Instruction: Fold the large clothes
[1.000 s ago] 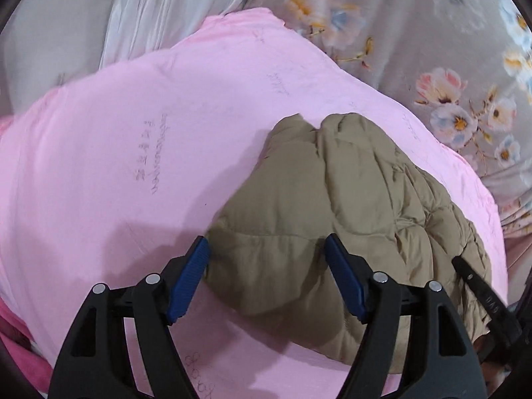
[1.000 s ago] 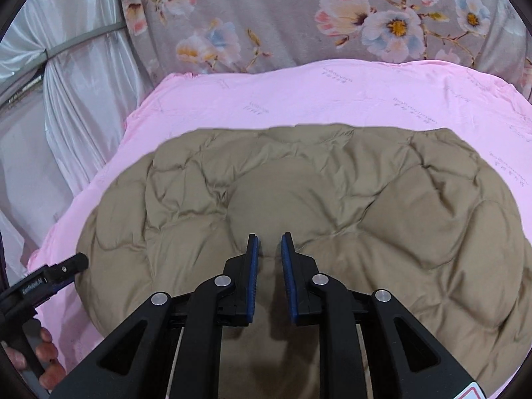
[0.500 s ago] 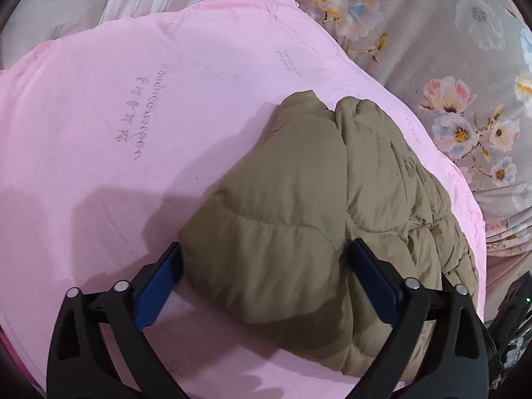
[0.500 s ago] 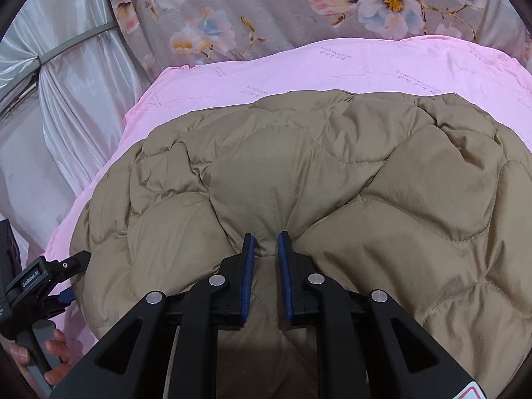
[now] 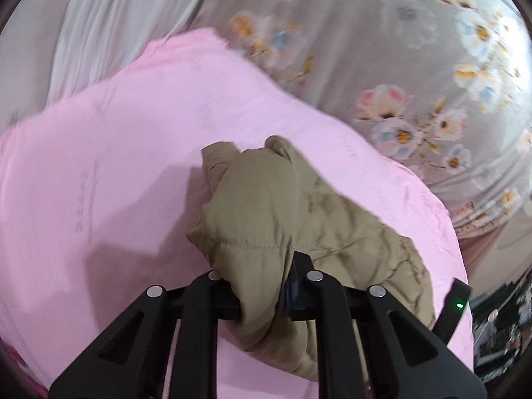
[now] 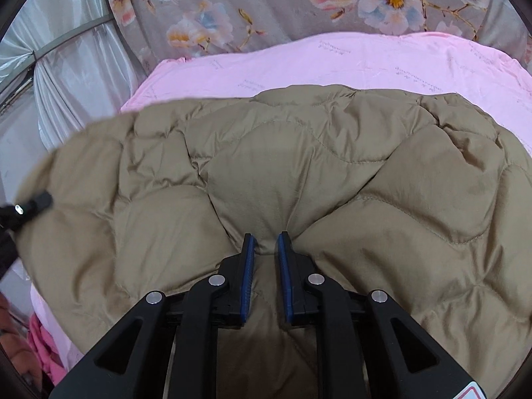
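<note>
I see the puffy olive-brown quilted jacket (image 6: 299, 173) spread over the pink sheet (image 6: 365, 63), one end bunched and raised.

The left claw (image 5: 262, 294), spread wide around the jacket's (image 5: 266, 206) end a moment ago, has just been closing and now pinches that end, lifting it off the pink sheet (image 5: 99, 166).

Bedroom: floral bedsheet (image 5: 382, 50), pink quilt (image 5: 99, 166)
</note>
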